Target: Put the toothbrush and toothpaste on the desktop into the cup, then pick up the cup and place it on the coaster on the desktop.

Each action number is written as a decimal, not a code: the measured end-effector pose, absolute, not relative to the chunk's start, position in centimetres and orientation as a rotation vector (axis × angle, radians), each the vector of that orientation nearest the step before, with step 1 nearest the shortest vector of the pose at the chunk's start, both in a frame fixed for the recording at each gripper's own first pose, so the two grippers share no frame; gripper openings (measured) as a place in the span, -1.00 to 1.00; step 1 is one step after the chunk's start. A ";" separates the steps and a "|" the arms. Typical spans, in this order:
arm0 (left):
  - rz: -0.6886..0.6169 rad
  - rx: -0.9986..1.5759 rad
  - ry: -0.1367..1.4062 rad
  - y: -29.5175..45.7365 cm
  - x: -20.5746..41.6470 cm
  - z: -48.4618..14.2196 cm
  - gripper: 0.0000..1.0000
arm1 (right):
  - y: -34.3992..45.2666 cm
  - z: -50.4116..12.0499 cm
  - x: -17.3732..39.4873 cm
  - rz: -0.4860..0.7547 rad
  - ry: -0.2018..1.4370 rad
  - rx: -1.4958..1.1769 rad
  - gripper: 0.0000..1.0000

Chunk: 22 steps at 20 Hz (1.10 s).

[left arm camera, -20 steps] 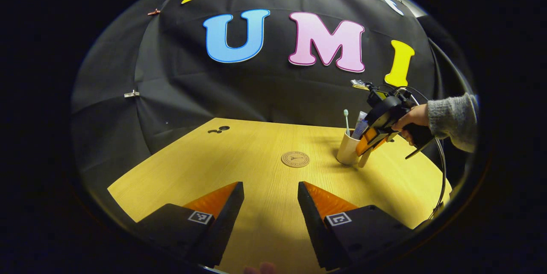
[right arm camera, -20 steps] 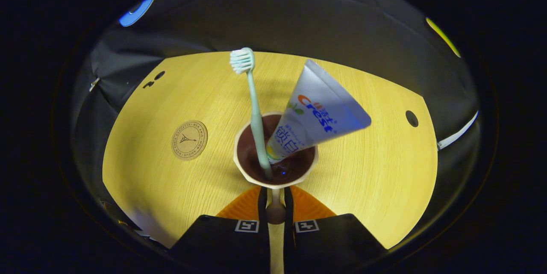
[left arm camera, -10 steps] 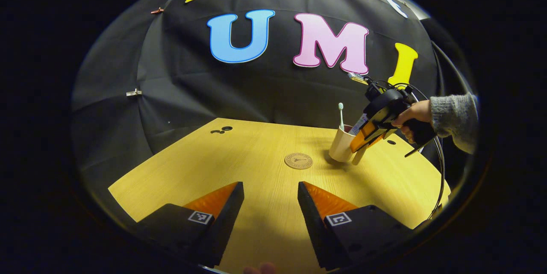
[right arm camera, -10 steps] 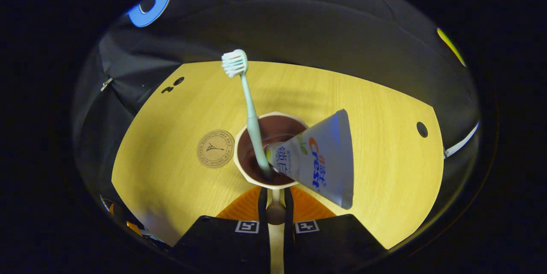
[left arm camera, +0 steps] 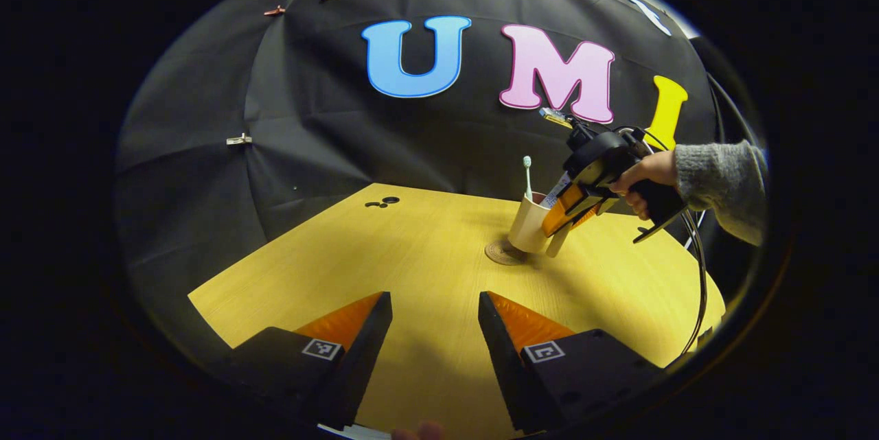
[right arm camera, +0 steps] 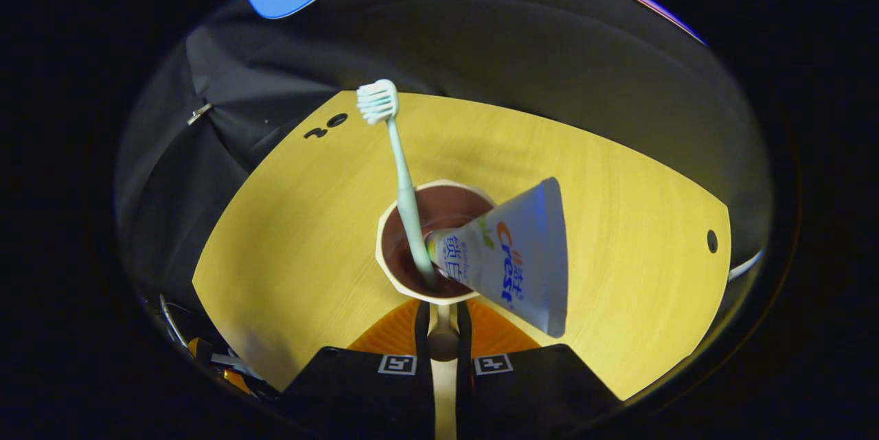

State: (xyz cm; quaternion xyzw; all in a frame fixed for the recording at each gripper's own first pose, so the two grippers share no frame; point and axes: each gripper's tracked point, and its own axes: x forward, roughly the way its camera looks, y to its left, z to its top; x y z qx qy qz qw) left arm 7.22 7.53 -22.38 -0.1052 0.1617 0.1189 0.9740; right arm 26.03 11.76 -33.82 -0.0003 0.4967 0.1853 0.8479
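Now your right gripper [right arm camera: 443, 330] clamps the cup's handle [right arm camera: 443, 340] at bottom centre; the cup [left arm camera: 527, 224], holding toothbrush [right arm camera: 402, 172] and toothpaste [right arm camera: 515, 261], hovers over the coaster [left arm camera: 500, 255] right of centre. Your left gripper [left arm camera: 435, 330] sits unclenched, low.

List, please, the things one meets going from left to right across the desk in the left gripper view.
Small dark holes in the desktop → coaster → cup with the toothbrush standing in it → right gripper, shut on the cup's handle → hand holding it → grey sleeve.
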 end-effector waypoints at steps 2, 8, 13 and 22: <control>0.251 -0.217 0.331 8.2 6.6 -22.6 0.63 | 13.0 -34.3 26.3 0.404 1.053 -0.020 -0.68; 0.273 -0.232 0.345 9.6 5.8 -23.3 0.63 | 13.1 -34.7 26.4 0.393 1.081 -0.056 -0.69; 0.277 -0.236 0.350 10.3 6.0 -23.5 0.63 | 13.2 -35.4 26.4 0.390 1.107 -0.090 -0.70; 0.276 -0.239 0.344 10.3 6.5 -23.3 0.63 | 13.2 -35.4 26.5 0.378 1.116 -0.121 -0.51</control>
